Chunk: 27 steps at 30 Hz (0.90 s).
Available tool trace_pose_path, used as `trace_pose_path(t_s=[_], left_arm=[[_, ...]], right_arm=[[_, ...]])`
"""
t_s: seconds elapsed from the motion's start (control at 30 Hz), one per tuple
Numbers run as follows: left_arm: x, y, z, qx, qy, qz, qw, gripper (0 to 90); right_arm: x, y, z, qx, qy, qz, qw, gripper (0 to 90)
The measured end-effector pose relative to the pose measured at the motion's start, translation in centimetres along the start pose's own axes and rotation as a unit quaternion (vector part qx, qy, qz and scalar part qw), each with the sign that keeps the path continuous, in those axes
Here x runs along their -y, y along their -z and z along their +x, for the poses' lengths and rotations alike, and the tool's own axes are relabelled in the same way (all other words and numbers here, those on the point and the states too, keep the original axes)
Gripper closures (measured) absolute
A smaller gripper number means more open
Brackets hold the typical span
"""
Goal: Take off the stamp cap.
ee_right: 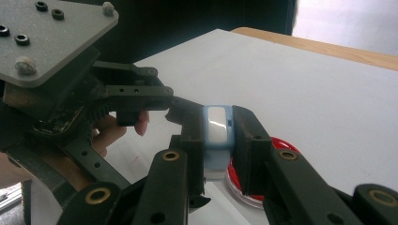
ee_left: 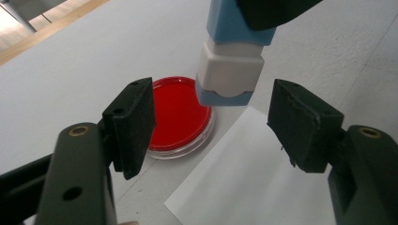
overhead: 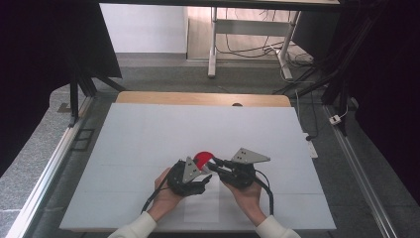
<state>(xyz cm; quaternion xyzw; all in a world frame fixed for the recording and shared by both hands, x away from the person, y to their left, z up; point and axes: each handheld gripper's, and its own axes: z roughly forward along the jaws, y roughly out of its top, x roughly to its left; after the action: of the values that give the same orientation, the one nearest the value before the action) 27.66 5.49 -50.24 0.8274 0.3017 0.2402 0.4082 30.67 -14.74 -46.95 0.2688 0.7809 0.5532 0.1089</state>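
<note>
One white table (overhead: pixel 148 134) carries everything. One white paper sheet (ee_left: pixel 253 178) lies under the jaws of the left gripper (ee_left: pixel 211 124). One round clear dish (ee_left: pixel 180 115) holding red ink sits just ahead of that gripper's left jaw, beside the sheet's corner. One blue-and-white stamp (ee_right: pixel 217 136) is clenched in the right gripper (ee_right: pixel 217 140), hanging upright between the left gripper's spread jaws, untouched by their pads.

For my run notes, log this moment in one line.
right hand-held gripper: shut on blue-white stamp | left hand-held gripper: open around stamp | red ink pad: beside paper
</note>
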Motion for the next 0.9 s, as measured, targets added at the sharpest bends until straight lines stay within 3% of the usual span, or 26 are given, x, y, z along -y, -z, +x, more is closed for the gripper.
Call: trace_pose_path(t_s=[0.9], left_arm=[[0.2, -0.64, -0.26, 0.002, -0.013, -0.001, 0.9999, 57.4]], right_arm=[[0.18, -0.04, -0.12, -0.004, -0.01, -0.008, 0.9999, 74.6]])
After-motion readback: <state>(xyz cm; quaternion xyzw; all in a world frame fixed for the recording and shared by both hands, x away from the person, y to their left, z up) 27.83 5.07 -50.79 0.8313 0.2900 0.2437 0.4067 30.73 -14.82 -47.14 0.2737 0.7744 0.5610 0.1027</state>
